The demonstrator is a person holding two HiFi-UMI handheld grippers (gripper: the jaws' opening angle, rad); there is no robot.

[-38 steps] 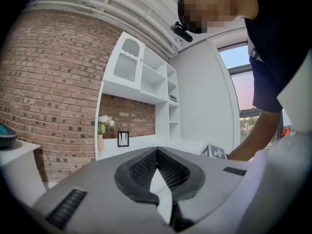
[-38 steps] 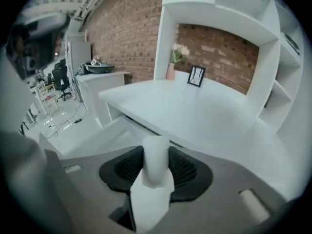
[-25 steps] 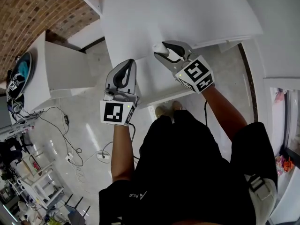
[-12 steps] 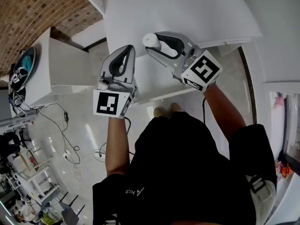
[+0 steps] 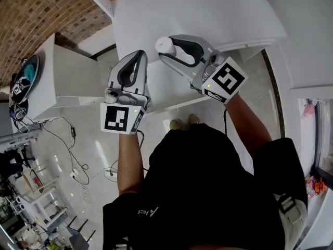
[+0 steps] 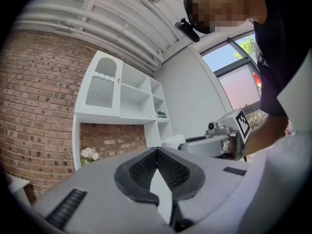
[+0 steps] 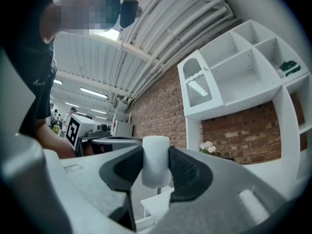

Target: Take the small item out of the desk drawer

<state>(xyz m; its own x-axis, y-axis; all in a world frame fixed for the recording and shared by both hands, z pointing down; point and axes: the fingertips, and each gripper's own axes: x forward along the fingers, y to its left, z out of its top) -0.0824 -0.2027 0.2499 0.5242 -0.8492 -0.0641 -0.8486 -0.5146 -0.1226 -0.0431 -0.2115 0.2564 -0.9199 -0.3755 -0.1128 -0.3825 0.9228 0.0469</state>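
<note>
The small item [image 5: 165, 45] is a short white cylinder, also seen in the right gripper view [image 7: 156, 161]. My right gripper [image 5: 167, 49] is shut on it, both dark pads pressing its sides, and holds it above the white desk top [image 5: 208, 14]. Below it the white drawer [image 5: 169, 95] stands pulled out towards the person. My left gripper [image 5: 139, 54] hovers beside the drawer's left edge, shut with nothing in it; its tips [image 6: 157, 151] meet in the left gripper view. The right gripper [image 6: 219, 141] shows there too, to the right.
A white side cabinet [image 5: 67, 77] stands left of the desk. Cables [image 5: 73, 155] trail over the tiled floor. The person's feet [image 5: 182, 123] are under the drawer front. A white shelf unit [image 7: 234, 67] and flowers [image 7: 207, 146] stand against the brick wall.
My right gripper has lifted up and to the left out of the drawer with the white item in it. The left gripper has drifted slightly left and up.
</note>
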